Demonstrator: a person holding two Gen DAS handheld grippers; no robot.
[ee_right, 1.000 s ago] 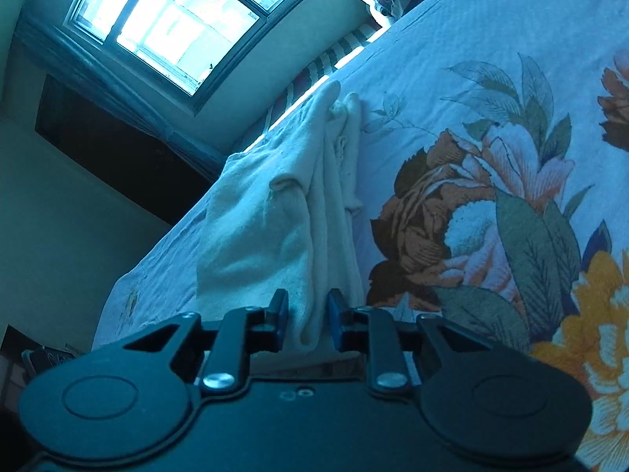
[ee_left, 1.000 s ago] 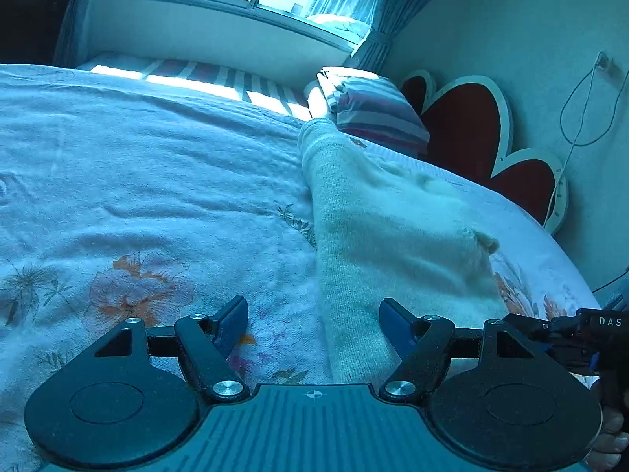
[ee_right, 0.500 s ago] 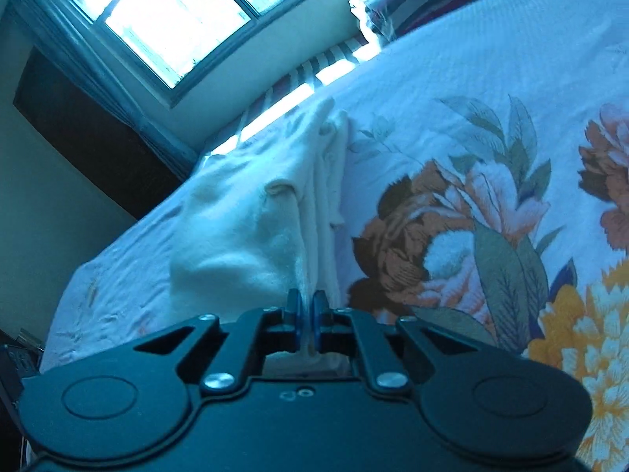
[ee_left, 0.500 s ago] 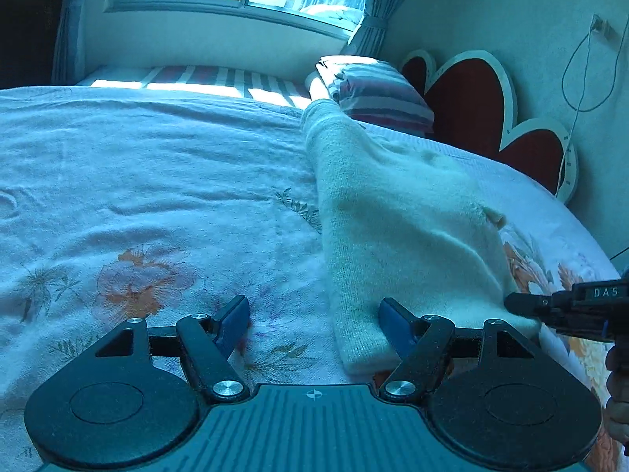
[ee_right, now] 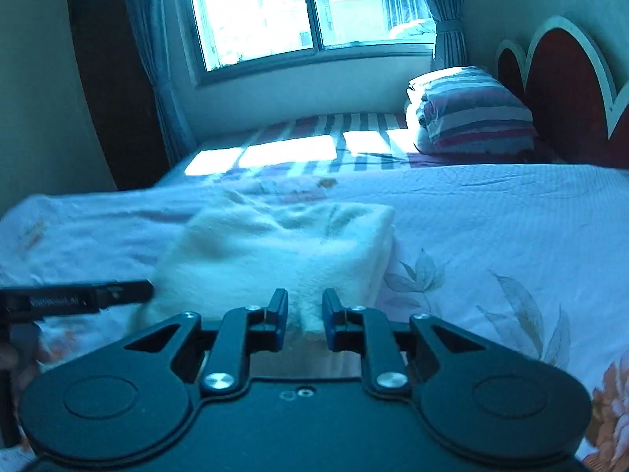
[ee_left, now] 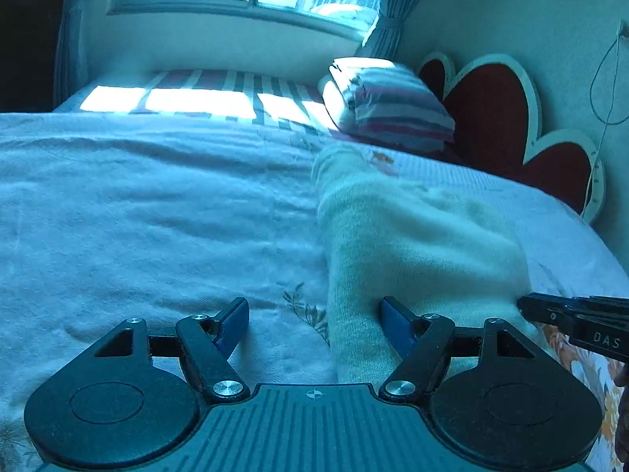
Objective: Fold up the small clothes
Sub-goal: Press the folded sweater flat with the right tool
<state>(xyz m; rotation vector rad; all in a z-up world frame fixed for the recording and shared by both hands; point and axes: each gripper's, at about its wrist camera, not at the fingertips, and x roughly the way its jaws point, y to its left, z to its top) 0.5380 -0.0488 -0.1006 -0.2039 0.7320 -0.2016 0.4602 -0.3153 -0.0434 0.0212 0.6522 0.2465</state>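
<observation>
A cream knitted garment (ee_left: 412, 244) lies folded lengthwise on the floral bedspread (ee_left: 157, 216); it also shows in the right wrist view (ee_right: 275, 247). My left gripper (ee_left: 314, 318) is open, its jaws wide apart astride the garment's near left edge. My right gripper (ee_right: 304, 314) is open by a narrow gap, with the garment's near edge lying between its fingers (ee_right: 277, 314). The right gripper's tip (ee_left: 570, 314) shows in the left wrist view at the garment's right corner. The left gripper's tip (ee_right: 98, 295) shows in the right wrist view at the garment's left side.
A folded striped quilt (ee_left: 389, 102) lies at the head of the bed beside a red heart-shaped headboard (ee_left: 495, 118). A window (ee_right: 306, 8) with curtains is behind. A cable (ee_left: 605, 78) hangs on the right wall. A dark wardrobe (ee_right: 114, 78) stands at the left.
My right gripper was shut on the garment's edge half a second ago and has now opened a little. Both grippers have swung to face the window, and the garment lies flatter.
</observation>
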